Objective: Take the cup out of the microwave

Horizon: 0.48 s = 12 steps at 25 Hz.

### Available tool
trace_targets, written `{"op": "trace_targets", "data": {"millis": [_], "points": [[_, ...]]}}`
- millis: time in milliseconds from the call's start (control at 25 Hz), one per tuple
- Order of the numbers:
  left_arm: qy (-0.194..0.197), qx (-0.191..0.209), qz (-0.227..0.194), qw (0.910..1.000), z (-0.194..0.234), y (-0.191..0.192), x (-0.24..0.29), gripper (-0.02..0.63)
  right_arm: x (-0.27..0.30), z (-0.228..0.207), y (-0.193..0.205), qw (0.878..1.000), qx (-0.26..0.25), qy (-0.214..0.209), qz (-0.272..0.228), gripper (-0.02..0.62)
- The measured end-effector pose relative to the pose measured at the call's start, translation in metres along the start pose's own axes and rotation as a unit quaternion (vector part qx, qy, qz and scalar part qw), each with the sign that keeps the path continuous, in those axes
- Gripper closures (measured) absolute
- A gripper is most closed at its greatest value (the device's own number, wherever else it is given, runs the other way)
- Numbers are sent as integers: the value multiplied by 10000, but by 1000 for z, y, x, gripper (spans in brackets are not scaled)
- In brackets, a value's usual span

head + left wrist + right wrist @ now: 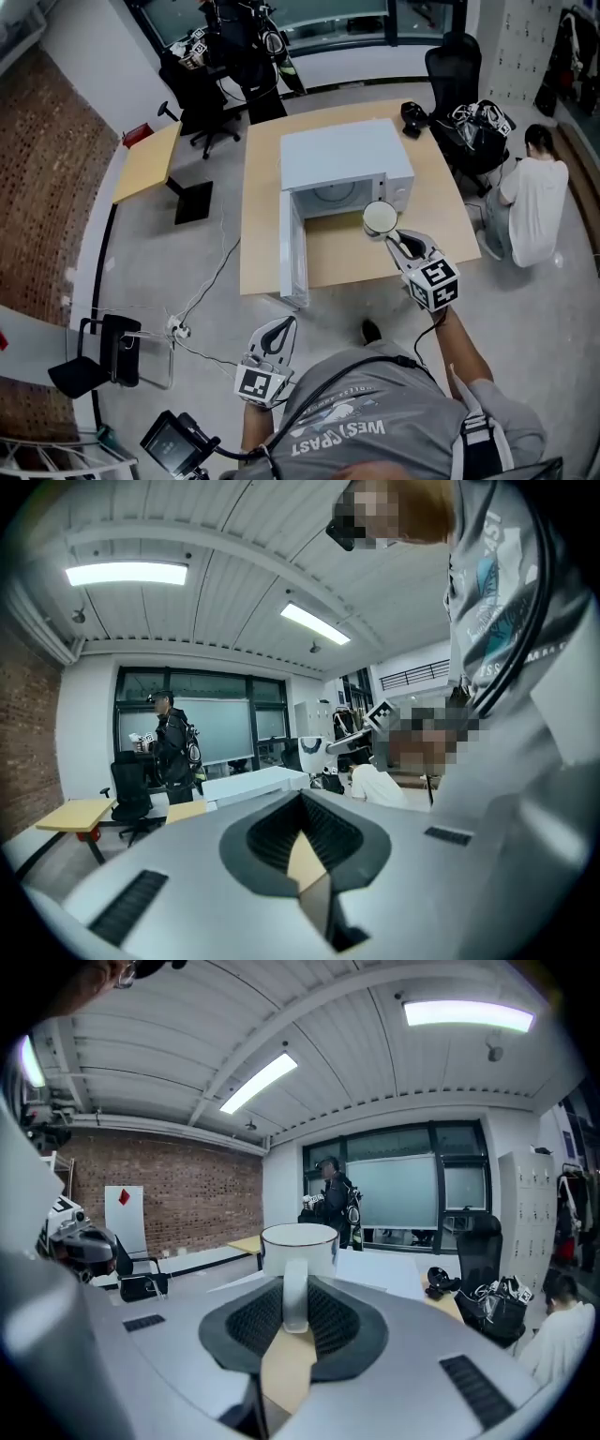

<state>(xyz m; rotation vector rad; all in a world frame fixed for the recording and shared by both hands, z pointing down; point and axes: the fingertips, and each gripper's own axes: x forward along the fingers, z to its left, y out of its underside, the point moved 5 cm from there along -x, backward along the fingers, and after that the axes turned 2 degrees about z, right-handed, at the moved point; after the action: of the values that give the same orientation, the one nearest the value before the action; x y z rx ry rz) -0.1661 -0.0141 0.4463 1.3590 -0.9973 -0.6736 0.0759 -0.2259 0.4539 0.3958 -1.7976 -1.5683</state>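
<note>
Head view: the microwave [347, 159] is standing on the table [337, 255] with its door [292, 248] swung open, and the right gripper [398, 242] is holding the cup [380, 217] just outside the cavity mouth, above the tabletop; the left gripper [272, 342] is hanging low beside the person's body, well apart from the table. Left gripper view: the left gripper [302, 827] is showing its jaws slightly parted with nothing between them. Right gripper view: the right gripper [293, 1309] is clamping the cup's handle [294, 1290], the cup [299, 1244] sitting upright beyond the pads. The removal is looking essentially done; setting the cup down is probably remaining.
</note>
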Motion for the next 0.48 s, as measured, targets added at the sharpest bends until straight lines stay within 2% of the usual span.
{"op": "trace_targets", "data": {"millis": [120, 240, 480], "points": [[11, -146, 211, 9997, -10, 18, -49, 563, -37, 38, -5, 9998, -6, 99, -172, 520], [82, -36, 25, 10000, -19, 28, -86, 563, -71, 75, -6, 9996, 17, 125, -272, 520], [277, -23, 125, 9995, -41, 30, -125, 563, -133, 122, 0, 9987, 151, 284, -392, 520]]}}
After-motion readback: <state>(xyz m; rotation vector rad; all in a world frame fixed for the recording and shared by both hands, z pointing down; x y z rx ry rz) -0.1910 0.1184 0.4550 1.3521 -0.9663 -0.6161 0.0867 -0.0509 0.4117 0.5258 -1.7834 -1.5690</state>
